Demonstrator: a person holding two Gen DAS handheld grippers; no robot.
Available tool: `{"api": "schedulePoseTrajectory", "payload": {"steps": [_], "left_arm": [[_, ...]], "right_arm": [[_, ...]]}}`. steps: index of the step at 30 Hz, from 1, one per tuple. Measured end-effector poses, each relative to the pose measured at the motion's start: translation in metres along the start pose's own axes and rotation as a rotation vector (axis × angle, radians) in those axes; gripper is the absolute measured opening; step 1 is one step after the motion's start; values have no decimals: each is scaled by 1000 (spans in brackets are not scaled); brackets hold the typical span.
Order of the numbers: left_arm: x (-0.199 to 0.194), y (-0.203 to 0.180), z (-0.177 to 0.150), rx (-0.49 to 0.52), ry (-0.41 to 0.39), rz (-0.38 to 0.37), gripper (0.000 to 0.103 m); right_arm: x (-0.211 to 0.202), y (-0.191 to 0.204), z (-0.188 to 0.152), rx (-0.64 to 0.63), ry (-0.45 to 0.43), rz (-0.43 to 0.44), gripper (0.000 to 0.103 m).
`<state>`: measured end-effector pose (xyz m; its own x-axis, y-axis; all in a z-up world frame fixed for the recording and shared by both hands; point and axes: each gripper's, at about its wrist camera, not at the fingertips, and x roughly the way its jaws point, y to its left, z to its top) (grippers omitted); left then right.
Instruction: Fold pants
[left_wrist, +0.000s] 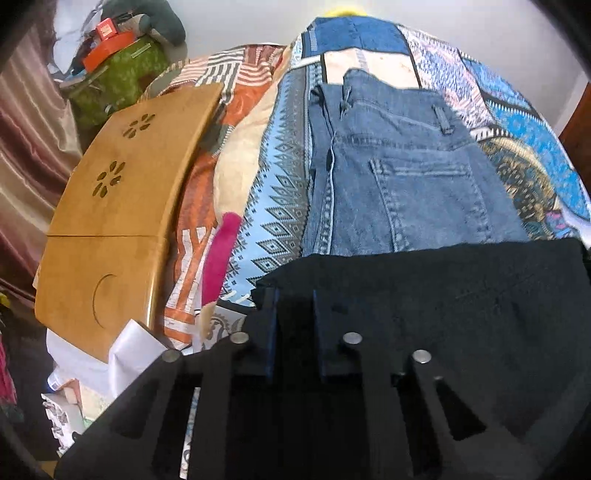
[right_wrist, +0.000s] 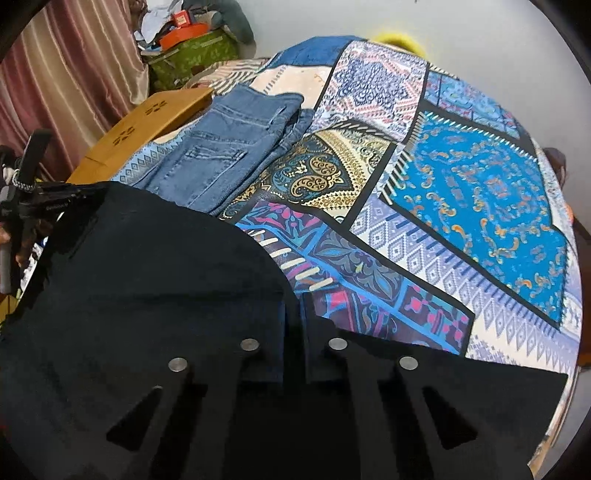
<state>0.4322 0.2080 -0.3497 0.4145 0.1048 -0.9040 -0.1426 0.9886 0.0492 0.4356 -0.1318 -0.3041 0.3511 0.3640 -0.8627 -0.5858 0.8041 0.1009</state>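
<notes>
While folded jeans (left_wrist: 399, 173) lie on the patterned bedspread (right_wrist: 480, 192) beyond them, the left gripper (left_wrist: 295, 314) and right gripper (right_wrist: 295, 317) each pinch an edge of the black pants (right_wrist: 147, 277), and orange boxes (right_wrist: 188, 31) sit on the green bag (right_wrist: 192, 59)

Folded blue jeans (right_wrist: 229, 147) occupy the far left of the bedspread (right_wrist: 480, 192). A wooden tray (left_wrist: 122, 206) borders that side, with a green bag (right_wrist: 192, 55) and curtain (right_wrist: 74, 74) behind. Black pants (right_wrist: 147, 295) cover the near edge. The bedspread's right half lies open.
</notes>
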Motion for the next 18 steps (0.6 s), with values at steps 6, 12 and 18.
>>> {"api": "schedulePoseTrajectory", "payload": {"steps": [6, 12, 18], "left_arm": [[-20, 0, 18, 29, -49, 47, 12], [-35, -2, 47, 16, -117, 47, 11], [-68, -1, 46, 10, -166, 1, 10]], "right_arm": [[-10, -2, 15, -5, -54, -33, 4], [-25, -12, 43, 34, -151, -95, 4], [-55, -5, 42, 48, -222, -86, 4]]}}
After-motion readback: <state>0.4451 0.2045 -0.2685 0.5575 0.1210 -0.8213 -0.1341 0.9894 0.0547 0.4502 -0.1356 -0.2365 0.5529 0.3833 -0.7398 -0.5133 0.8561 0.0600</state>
